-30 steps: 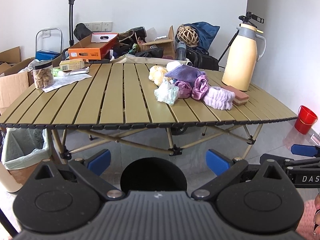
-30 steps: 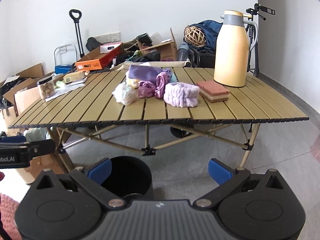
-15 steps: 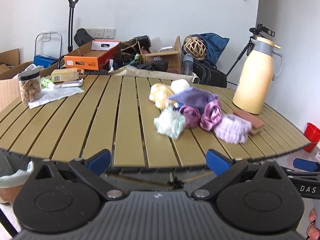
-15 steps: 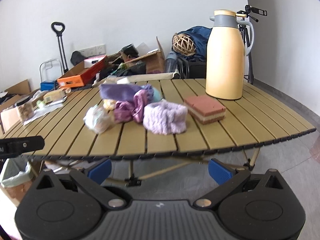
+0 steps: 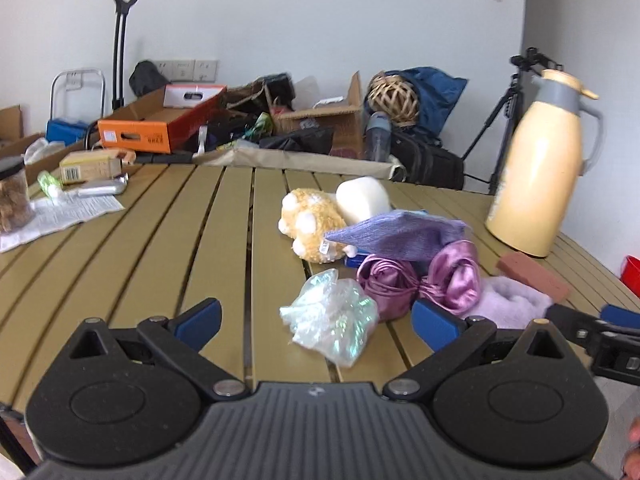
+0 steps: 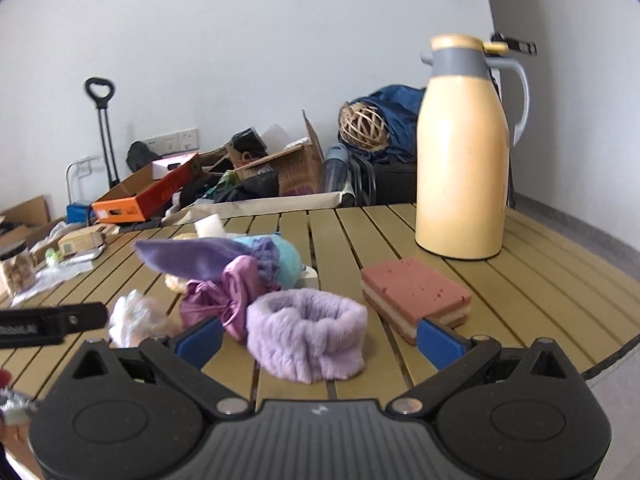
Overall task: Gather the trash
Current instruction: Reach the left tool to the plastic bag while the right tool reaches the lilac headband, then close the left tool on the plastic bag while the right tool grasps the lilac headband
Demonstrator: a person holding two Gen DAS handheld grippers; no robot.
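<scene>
A crumpled clear plastic bag point(image 5: 330, 316) lies on the slatted table point(image 5: 160, 248), at the near edge of a pile. My left gripper point(image 5: 316, 320) is open, its blue fingertips either side of the bag, not touching it. The bag also shows in the right wrist view point(image 6: 136, 316). My right gripper point(image 6: 318, 338) is open around a fluffy lilac headband point(image 6: 306, 330), with a pink sponge point(image 6: 416, 294) just right of it. The pile also holds purple satin scrunchies point(image 5: 416, 280), a purple cloth point(image 5: 400, 232) and a tan plush toy point(image 5: 310, 226).
A tall cream thermos point(image 6: 462, 152) stands at the table's right rear. At the far left are a jar point(image 5: 12, 196), papers point(image 5: 60, 212) and a small box point(image 5: 90, 166). Cardboard boxes, bags and a trolley handle point(image 5: 120, 40) crowd the floor behind the table.
Both grippers have risen from below the table edge and moved forward over it. The left now straddles the plastic bag, the right the lilac headband. Both stay open.
</scene>
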